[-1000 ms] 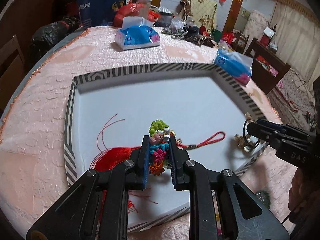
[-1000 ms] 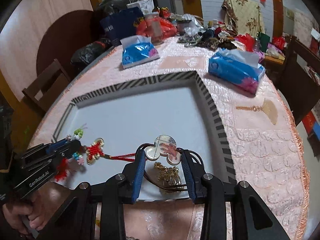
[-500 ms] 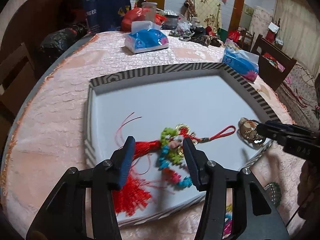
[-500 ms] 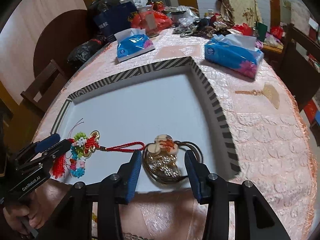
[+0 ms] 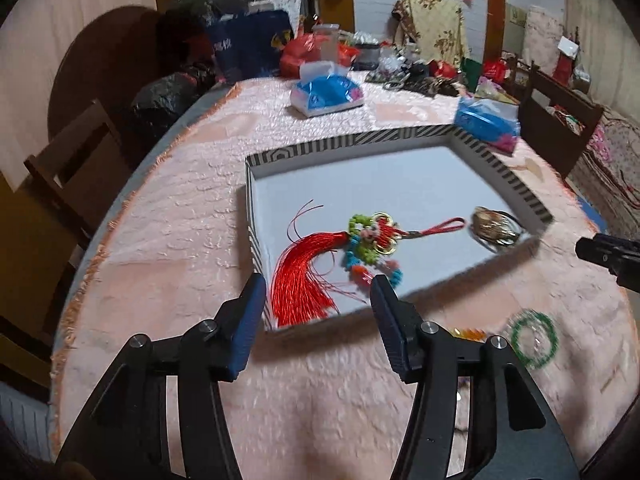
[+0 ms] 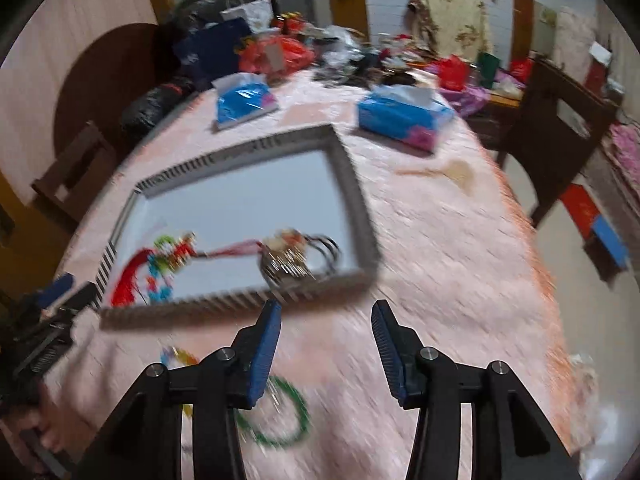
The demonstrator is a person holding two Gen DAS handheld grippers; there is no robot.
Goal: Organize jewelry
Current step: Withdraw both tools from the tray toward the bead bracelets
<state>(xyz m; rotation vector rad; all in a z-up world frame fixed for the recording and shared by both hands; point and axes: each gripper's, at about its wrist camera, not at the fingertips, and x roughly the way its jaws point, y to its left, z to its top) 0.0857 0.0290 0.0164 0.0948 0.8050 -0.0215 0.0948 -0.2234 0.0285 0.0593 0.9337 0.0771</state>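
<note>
A striped-rim tray (image 5: 256,208) with a white floor lies on the pink tablecloth. In it lie a red tassel charm with coloured beads (image 5: 360,240) and a gold trinket on dark rings (image 5: 494,226). My left gripper (image 5: 318,300) is open and empty, above the tray's near edge. My right gripper (image 6: 326,326) is open and empty, over the cloth in front of the tray (image 6: 360,208). The tassel charm (image 6: 168,260) and the trinket (image 6: 288,260) show blurred in the right wrist view. A green bead bracelet (image 5: 534,338) lies on the cloth near me; it also shows below the right gripper (image 6: 280,416).
Two blue tissue packs (image 5: 328,94) (image 5: 488,124) lie beyond the tray. The far table edge holds cluttered bags and boxes (image 5: 320,52). Wooden chairs (image 5: 76,168) (image 6: 560,128) stand on both sides. A small fan (image 6: 452,170) lies on the cloth to the right. Small coloured beads (image 6: 180,358) lie near the bracelet.
Both grippers have opened and pulled back from the tray. The tassel charm and the gold trinket were let go and now lie in the tray.
</note>
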